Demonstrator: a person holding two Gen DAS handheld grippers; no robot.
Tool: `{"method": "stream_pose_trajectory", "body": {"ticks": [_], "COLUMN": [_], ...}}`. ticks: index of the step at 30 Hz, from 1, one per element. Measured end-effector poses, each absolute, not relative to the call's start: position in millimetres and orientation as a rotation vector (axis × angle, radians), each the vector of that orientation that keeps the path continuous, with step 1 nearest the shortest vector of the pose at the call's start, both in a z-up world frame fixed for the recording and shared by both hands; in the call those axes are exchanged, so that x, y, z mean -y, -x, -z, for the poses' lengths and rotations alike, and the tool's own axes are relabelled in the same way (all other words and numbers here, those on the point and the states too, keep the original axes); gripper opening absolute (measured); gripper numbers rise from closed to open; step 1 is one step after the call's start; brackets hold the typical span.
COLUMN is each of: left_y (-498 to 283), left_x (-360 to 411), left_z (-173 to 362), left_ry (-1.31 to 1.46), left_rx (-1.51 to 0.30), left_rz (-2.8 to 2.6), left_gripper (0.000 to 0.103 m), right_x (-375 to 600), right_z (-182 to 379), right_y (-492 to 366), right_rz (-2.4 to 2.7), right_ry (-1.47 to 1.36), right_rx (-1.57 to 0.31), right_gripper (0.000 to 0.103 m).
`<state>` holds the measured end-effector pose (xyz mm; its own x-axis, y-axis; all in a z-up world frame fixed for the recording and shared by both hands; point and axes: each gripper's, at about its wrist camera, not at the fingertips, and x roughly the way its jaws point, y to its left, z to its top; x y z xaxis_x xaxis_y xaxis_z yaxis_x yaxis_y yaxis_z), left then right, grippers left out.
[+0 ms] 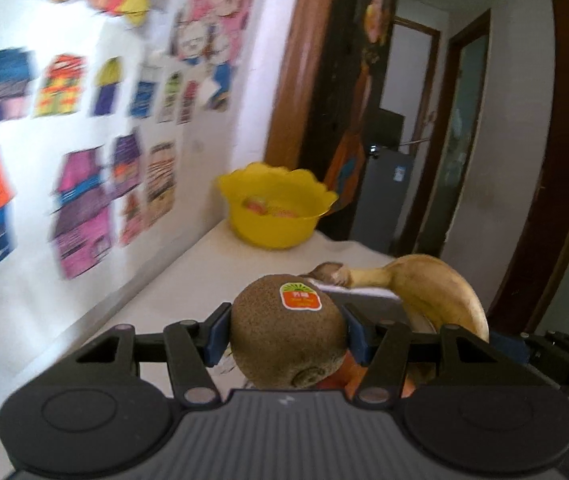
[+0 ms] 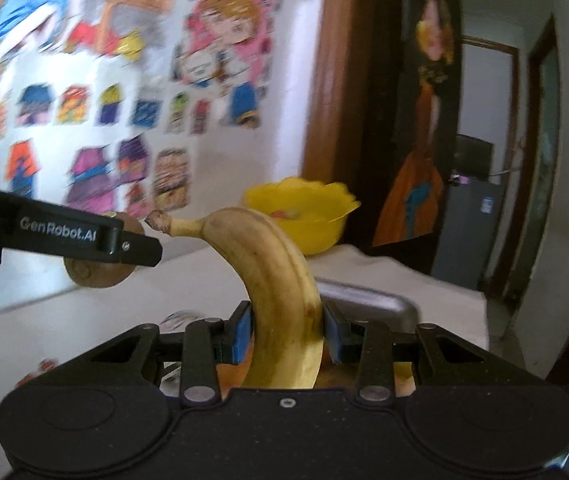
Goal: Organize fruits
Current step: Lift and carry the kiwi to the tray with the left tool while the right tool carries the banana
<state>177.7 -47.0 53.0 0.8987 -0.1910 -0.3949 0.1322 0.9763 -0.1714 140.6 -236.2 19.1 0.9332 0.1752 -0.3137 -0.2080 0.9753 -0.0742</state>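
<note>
My left gripper [image 1: 286,334] is shut on a brown kiwi [image 1: 288,330] with an orange and green sticker, held above the white table [image 1: 188,280]. To its right rises a yellow banana [image 1: 440,292]. My right gripper [image 2: 286,338] is shut on that banana [image 2: 280,292], whose stem points left. The left gripper's black arm [image 2: 68,236] and the kiwi [image 2: 96,272] show at the left of the right wrist view. A yellow bowl [image 1: 274,204] stands at the table's far end by the wall, with some small coloured pieces inside; it also appears as the bowl [image 2: 312,220] behind the banana.
A wall [image 1: 84,120] covered with coloured drawings runs along the table's left side. A grey metal container rim [image 2: 368,300] sits just beyond the right gripper. Orange fruit [image 1: 348,376] lies below the kiwi. A brown door frame [image 1: 296,80] and a doorway lie behind the bowl.
</note>
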Motion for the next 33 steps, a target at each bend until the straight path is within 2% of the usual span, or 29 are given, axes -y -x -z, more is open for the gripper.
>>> {"method": "stream_pose_trajectory", "body": {"ticks": [6,15,33], "left_y": [-221.9,-288.5,-357.1], "left_x": [79.6,120.4,128.1], "left_z": [-55.4,-29.2,-4.7], "left_ry": [0.142,0.092,0.091], "left_rx": [-0.421,-0.474,-0.62], "left_rz": [0.25,0.304,0.309], "left_gripper": [0.062,0.062,0.062], "right_x": [273.9,294.9,307.4], "right_z": [-24.3,1.0,14.3], "right_y": [-178.5,-237.8,-314.9], "right_rz": [-0.118,-0.111,-0.146], "right_ry": [0.055,0.023,-0.033], "right_rx": [-0.307,-0.383,-0.508], "right_gripper": [0.039,0.039,0.038]}}
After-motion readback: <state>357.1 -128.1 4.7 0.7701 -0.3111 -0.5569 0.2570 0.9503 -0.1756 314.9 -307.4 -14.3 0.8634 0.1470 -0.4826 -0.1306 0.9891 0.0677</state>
